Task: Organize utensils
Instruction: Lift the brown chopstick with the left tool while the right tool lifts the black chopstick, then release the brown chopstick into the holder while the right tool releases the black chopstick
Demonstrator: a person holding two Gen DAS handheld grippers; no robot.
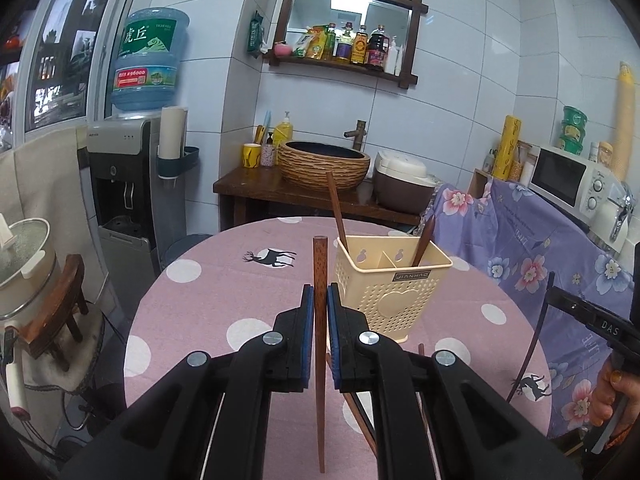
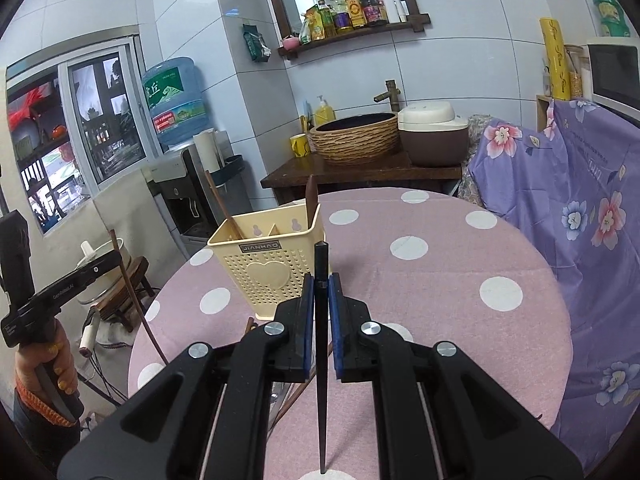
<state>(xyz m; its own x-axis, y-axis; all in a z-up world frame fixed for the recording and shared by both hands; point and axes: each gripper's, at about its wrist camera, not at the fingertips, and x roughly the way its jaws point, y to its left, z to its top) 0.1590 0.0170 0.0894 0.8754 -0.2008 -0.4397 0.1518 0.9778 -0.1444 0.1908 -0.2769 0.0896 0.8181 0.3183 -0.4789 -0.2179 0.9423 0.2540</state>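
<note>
My left gripper [image 1: 320,292] is shut on a reddish-brown wooden chopstick [image 1: 320,256], which stands upright between the blue pads above the pink dotted table [image 1: 224,280]. Just to its right stands a cream perforated utensil holder [image 1: 394,292] with a brown chopstick [image 1: 335,208] and a dark spoon handle [image 1: 425,236] in it. My right gripper [image 2: 321,280] is shut on a black chopstick [image 2: 321,258], also upright, with the holder [image 2: 268,264] to its front left. More wooden utensils [image 2: 296,396] lie on the table [image 2: 440,280] under the grippers, partly hidden.
A wooden counter [image 1: 256,188] with a woven basin and a rice cooker [image 1: 404,184] stands behind the table. A purple floral cloth [image 1: 540,248] covers furniture at the right. A water dispenser [image 1: 120,184] and a stool holding a pot [image 1: 24,272] are at the left.
</note>
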